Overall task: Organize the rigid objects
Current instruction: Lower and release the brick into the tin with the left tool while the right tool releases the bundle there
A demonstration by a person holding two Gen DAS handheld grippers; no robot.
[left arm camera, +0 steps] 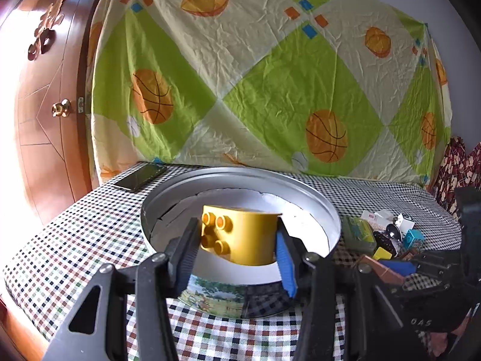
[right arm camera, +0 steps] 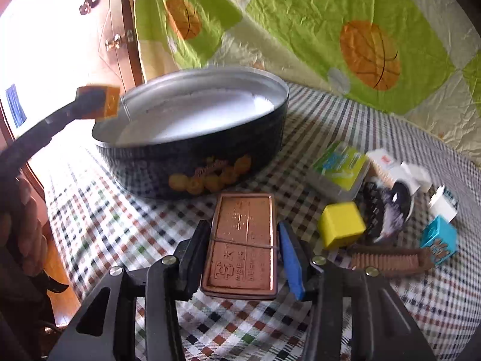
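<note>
Gripping a yellow block (left arm camera: 240, 237) over the round tin (left arm camera: 315, 192), the left gripper (left arm camera: 237, 252) has its jaws closed on the block's smooth sides. Hard, light plastic should hold firm. The right gripper (right arm camera: 243, 255) brackets a stiff brown case (right arm camera: 240, 240) on the counter (right arm camera: 90, 225); whether it pinches, I cannot tell.

Daylight is admitted from nine o'clock in both views; the wooden door (left arm camera: 45, 96) is washed out to white along its left edge, and in the right wrist view the area beside the door (right arm camera: 120, 42) is blown out entirely. The tin (right arm camera: 192, 150) and small items at three o'clock are smeared by motion blur. Straight lines are bowed by fisheye distortion, and black vignetting is seen at the corners. The checked tablecloth (left arm camera: 90, 234) is evenly lit, with soft shadows.
</note>
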